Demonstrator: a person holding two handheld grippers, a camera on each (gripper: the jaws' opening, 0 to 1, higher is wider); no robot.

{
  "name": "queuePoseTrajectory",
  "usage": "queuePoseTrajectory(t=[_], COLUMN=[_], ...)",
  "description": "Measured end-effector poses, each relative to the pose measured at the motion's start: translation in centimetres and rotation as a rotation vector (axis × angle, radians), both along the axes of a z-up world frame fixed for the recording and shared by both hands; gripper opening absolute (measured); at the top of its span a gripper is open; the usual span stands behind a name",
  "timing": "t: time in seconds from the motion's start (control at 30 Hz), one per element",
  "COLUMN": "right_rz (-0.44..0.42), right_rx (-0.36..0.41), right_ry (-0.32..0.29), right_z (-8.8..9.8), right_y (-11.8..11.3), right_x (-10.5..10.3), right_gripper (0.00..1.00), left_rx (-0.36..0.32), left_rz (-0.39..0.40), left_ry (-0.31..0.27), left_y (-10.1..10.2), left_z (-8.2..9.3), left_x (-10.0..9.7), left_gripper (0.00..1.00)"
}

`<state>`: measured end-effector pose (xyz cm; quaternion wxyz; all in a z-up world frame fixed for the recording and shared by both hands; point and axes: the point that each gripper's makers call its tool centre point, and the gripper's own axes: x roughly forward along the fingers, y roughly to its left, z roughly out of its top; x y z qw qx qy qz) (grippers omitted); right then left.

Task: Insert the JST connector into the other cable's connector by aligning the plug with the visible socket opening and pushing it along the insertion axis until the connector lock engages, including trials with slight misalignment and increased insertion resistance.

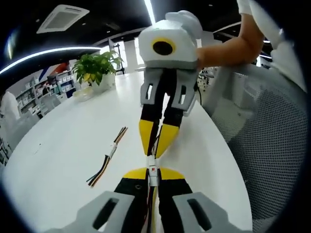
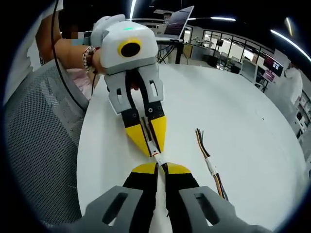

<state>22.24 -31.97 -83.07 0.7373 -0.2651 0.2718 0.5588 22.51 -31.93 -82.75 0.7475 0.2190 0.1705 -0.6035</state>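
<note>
We see the left claw (image 1: 153,175) with yellow tips on black fingers and grey brackets; the right claw (image 2: 161,170) has the same colours. The connector (image 1: 152,171) between them is white with a small red mark. The desk (image 1: 63,160) is white. The spare cable (image 2: 211,167) has orange, black and brown wires.

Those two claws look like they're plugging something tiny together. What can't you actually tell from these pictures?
- Whether the connectors have locked: too small in both views, half hidden between the left claw tips.
- The right claw's cable: covered by its own tips in the right gripper view.
- The spare cable's lower end: cut off by the right gripper view's edge.
</note>
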Motion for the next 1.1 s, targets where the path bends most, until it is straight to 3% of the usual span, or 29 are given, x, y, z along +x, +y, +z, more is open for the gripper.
queuePoseTrajectory(t=[0.4,0.7,1.1], right_rz=[-0.042,-0.028,-0.041], right_rx=[-0.016,-0.093,-0.062], right_ry=[0.007,-0.03,-0.006], right_z=[-0.3,-1.4,-1.5], right_y=[-0.2,-0.1,0.1], right_x=[0.4,0.2,0.3], right_gripper=[0.02,0.02,0.02], left_rx=[0.022,0.075,0.048], left_rz=[0.036,0.035,0.034], left_ry=[0.005,0.011,0.023], left_y=[-0.2,-0.5,-0.7], left_z=[-0.2,-1.3,-1.3], left_x=[0.5,0.4,0.5], left_gripper=[0.0,0.0,0.0])
